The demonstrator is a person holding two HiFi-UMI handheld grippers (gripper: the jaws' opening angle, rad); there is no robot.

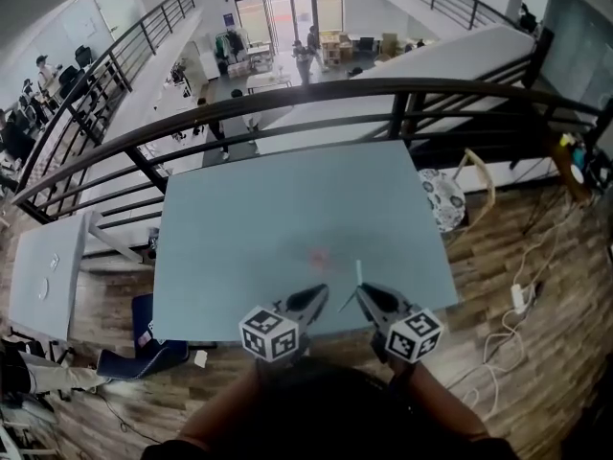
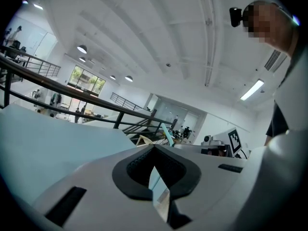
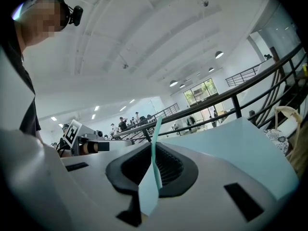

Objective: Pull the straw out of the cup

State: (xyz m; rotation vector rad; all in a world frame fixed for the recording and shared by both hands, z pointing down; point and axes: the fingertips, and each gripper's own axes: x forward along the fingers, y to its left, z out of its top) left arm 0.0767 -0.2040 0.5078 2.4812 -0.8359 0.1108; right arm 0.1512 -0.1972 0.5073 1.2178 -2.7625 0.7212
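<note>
A thin pale-teal straw (image 1: 358, 274) stands upright over the near part of the light blue table (image 1: 287, 218), with my right gripper (image 1: 357, 294) shut on its lower end. In the right gripper view the straw (image 3: 154, 143) rises from between the closed jaws of that gripper (image 3: 153, 150). My left gripper (image 1: 321, 292) hangs just left of it, jaws together and nothing in them. From the left gripper (image 2: 154, 149) view the straw (image 2: 168, 135) shows a little beyond the tips. No cup appears in any view.
A small pinkish mark (image 1: 319, 254) lies on the table ahead of both grippers. A black railing (image 1: 287, 94) runs behind the far edge, above a lower floor. A patterned seat (image 1: 442, 199) and cables (image 1: 517, 300) are at the right, a white table (image 1: 43, 276) at the left.
</note>
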